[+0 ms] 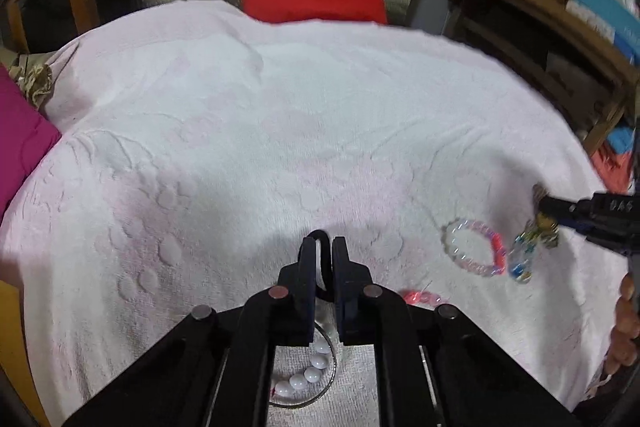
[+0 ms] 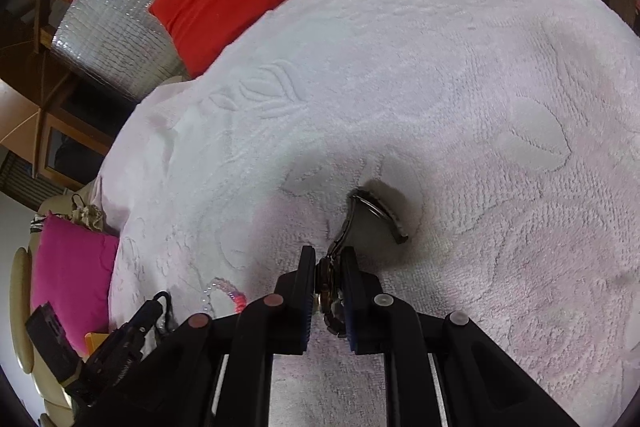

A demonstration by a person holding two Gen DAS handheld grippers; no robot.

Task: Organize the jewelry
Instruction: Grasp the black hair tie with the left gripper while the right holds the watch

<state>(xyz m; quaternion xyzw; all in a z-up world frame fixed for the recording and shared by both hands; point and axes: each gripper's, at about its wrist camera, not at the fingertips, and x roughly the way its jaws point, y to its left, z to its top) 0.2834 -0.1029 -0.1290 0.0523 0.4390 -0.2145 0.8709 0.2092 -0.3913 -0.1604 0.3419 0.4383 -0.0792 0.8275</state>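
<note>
Pearl bracelet (image 1: pixel 306 375) lies under my left gripper (image 1: pixel 323 247), whose jaws are pinched on a thin black loop (image 1: pixel 325 267), perhaps a cord. My right gripper (image 2: pixel 328 259) clamps a metal watch (image 2: pixel 374 213) by its stiff, slippery band above the towel (image 2: pixel 480 107). No container shows.

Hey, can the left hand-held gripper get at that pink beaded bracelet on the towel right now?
Probably not yet: the left hand-held gripper is shut on a black loop. The path to the pink beaded bracelet looks clear.
</note>
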